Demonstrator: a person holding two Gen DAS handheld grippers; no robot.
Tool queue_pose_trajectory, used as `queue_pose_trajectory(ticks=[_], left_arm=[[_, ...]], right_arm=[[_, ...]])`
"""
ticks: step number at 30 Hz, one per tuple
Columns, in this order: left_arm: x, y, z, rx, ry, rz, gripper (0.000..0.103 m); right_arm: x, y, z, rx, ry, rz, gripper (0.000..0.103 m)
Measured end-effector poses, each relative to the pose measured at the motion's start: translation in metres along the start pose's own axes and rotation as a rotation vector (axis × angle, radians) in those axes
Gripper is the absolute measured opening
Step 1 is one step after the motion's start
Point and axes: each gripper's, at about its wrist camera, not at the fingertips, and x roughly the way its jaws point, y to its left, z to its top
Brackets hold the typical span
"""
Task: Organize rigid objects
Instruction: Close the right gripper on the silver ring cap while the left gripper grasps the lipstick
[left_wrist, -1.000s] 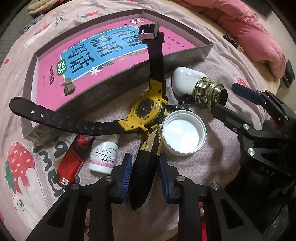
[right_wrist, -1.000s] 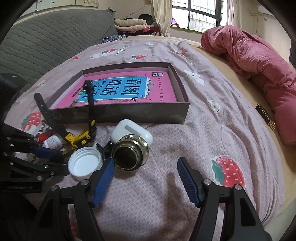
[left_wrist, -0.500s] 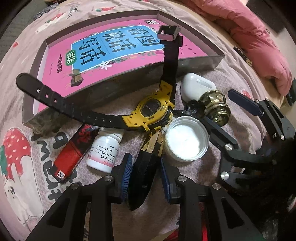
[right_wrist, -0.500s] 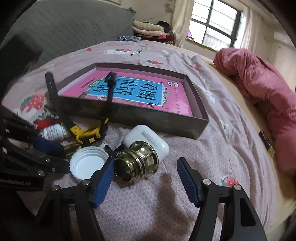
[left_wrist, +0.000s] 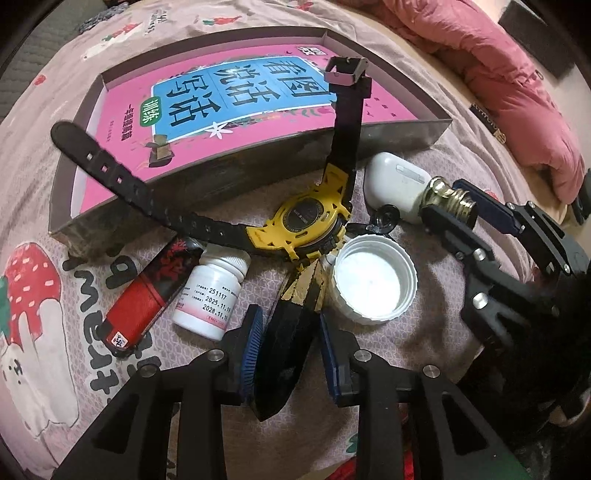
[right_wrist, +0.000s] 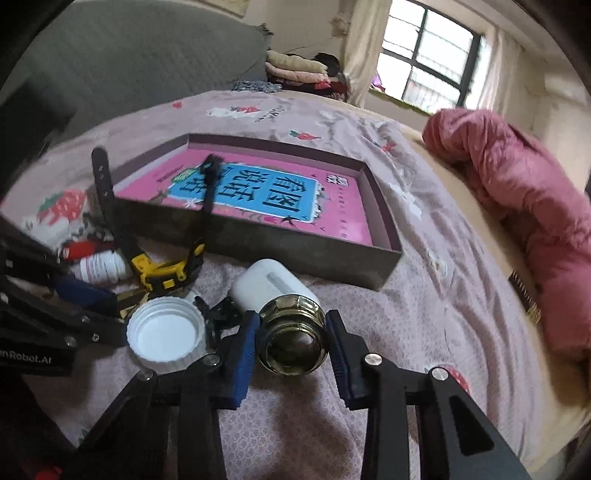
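Note:
My left gripper (left_wrist: 290, 341) is shut on a black and gold flat piece (left_wrist: 291, 332) lying on the bed. Beyond it lie a yellow and black watch (left_wrist: 308, 221), a white cap (left_wrist: 373, 284), a white pill bottle (left_wrist: 212, 295) and a red lighter (left_wrist: 146, 293). My right gripper (right_wrist: 291, 341) is shut on a brass knob (right_wrist: 293, 334), which rests against a white earbud case (right_wrist: 271, 288). The right gripper also shows in the left wrist view (left_wrist: 458, 210). The open box (right_wrist: 314, 254) with a pink book stands behind them.
A pink quilt (right_wrist: 524, 206) is bunched along the bed's right side. A small dark comb (right_wrist: 524, 295) lies near it. A grey headboard (right_wrist: 129, 55) stands at the back left. The watch's straps lean on the box wall.
My right gripper has moved forward and closed its fingers on the brass knob. My left gripper has stayed shut on the black and gold piece, shifting slightly.

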Motion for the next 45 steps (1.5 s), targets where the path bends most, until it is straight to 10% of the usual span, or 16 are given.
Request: queue_pose_trajectory(ticks=[17,37,45], left_arm=[[-0.019,0.027,-0.011,-0.106,-0.044,-0.083,0.024],[-0.005,-0.001,-0.004,-0.049,0.022,0.066,0.023],[-0.024,0.001,-0.007,-0.12,-0.049,-0.016,0.022]], right_arm=[[-0.016,-0.031,0.001,0.143,-0.036,0.076,0.037],[-0.015,-0.033,0.002,0.152,-0.029,0.064,0.037],[-0.026,-0.032,0.006,0.145,-0.065,0.063,0.037]])
